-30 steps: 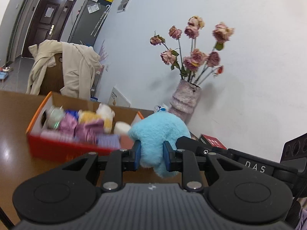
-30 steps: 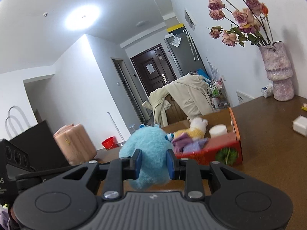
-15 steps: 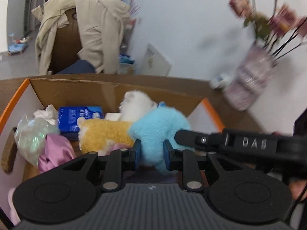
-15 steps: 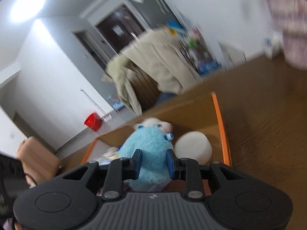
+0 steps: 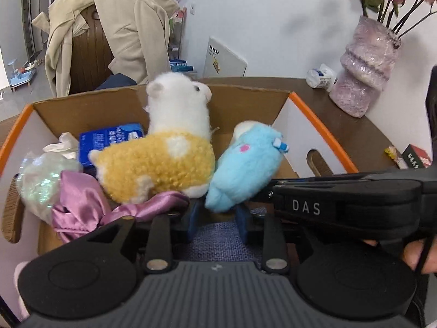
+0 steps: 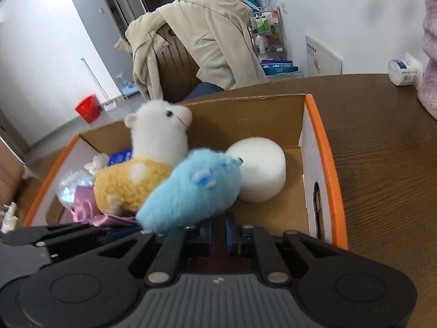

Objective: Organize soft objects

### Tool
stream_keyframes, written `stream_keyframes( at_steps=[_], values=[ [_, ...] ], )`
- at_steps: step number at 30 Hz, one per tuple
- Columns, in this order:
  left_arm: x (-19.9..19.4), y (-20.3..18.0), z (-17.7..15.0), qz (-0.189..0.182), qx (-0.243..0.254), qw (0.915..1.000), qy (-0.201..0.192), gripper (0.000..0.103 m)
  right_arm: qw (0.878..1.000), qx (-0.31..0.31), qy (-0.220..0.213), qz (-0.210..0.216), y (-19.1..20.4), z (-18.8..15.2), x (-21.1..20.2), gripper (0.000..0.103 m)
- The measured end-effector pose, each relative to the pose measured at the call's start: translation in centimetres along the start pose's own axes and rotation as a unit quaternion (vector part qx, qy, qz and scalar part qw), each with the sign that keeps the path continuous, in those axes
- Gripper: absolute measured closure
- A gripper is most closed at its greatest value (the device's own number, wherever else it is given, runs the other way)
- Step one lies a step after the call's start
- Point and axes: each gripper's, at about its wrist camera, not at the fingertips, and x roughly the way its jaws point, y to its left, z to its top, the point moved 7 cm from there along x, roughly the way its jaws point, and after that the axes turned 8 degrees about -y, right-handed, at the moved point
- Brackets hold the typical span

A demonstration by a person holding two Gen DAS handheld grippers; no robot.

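Left wrist view: the left gripper (image 5: 217, 222) hangs over the box (image 5: 322, 127), jaws opening, letting the blue plush (image 5: 245, 168) settle beside the alpaca (image 5: 164, 161). Right wrist view: the right gripper (image 6: 218, 232) has its jaws closed, empty, just below the plush (image 6: 191, 194) inside the box (image 6: 325, 161).

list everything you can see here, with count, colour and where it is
box: 1, orange-rimmed cardboard, on the table
blue plush: 1, light blue, in the box beside the alpaca
alpaca plush: 1, yellow and white, in the box
foam cylinder: 1, white, box's right corner
satin cloth: 1, purple, box's left
blue packet: 1, behind the alpaca
vase: 1, pink, on the table
coat: 1, beige, over a chair
left tongs: opening, off the plush
right tongs: shut, empty
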Motion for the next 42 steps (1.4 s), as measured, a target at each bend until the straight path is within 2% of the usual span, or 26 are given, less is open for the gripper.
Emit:
stream_keyframes(
  at_steps=[4, 6, 8, 10, 12, 18, 20, 24, 26, 31, 34, 37, 40, 42],
  values=[
    [-3.4, -0.1, 0.1, 0.009, 0.019, 0.9995, -0.025, 0.055, 1.0, 0.006, -0.002, -0.013, -0.1, -0.4, -1.5, 0.085],
    [-5.4, 0.1, 0.6, 0.012, 0.019, 0.999, -0.038, 0.054, 1.0, 0.002, -0.017, -0.026, -0.1, -0.1, -2.9, 0.08],
    [-7.6, 0.5, 1.1, 0.023, 0.018, 0.9982, -0.053, 0.05, 0.999, 0.007, -0.034, -0.028, 0.2, 0.4, -5.0, 0.066],
    [-10.0, 0.9, 1.7, 0.033, 0.015, 0.997, -0.068, 0.047, 0.998, 0.008, -0.052, -0.025, 0.5, 1.1, -7.5, 0.061],
    [-12.7, 1.3, 2.1, 0.044, 0.014, 0.9955, -0.083, 0.045, 0.997, 0.002, -0.07, -0.029, 1.0, 1.7, -10.2, 0.061],
    [-20.4, 2.1, 1.8, 0.068, 0.031, 0.9884, -0.133, 0.022, 0.992, -0.025, -0.117, -0.044, 3.2, 1.8, -18.2, 0.046],
    [-22.7, 2.4, 0.7, 0.083, 0.033, 0.9837, -0.156, 0.005, 0.989, -0.038, -0.134, -0.05, 4.4, 1.0, -20.6, 0.035],
    [-27.0, 3.2, -2.0, 0.107, 0.022, 0.9699, -0.217, 0.0, 0.978, -0.062, -0.187, -0.064, 6.2, -1.5, -25.0, 0.025],
    [-28.9, 3.6, -3.5, 0.107, 0.014, 0.9645, -0.241, 0.0, 0.97, -0.072, -0.218, -0.074, 7.1, -3.0, -26.8, 0.015],
    [-32.9, 4.5, -7.9, 0.131, 0.009, 0.9471, -0.293, 0.0, 0.944, -0.093, -0.307, -0.083, 9.2, -8.0, -30.6, 0.011],
    [-35.1, 4.7, -11.1, 0.131, 0.008, 0.945, -0.3, 0.0, 0.93, -0.111, -0.339, -0.087, 10.2, -11.8, -32.5, 0.01],
    [-37.4, 4.4, -14.0, 0.137, 0.019, 0.9398, -0.313, 0.0, 0.918, -0.123, -0.364, -0.096, 11.0, -15.9, -34.0, 0.004],
    [-39.4, 4.0, -17.6, 0.142, 0.012, 0.9403, -0.309, 0.0, 0.909, -0.137, -0.381, -0.102, 12.0, -20.2, -35.5, 0.0],
    [-40.5, 3.7, -20.1, 0.143, 0.002, 0.9415, -0.305, 0.0, 0.907, -0.137, -0.386, -0.097, 12.5, -23.0, -36.5, 0.0]
  ],
)
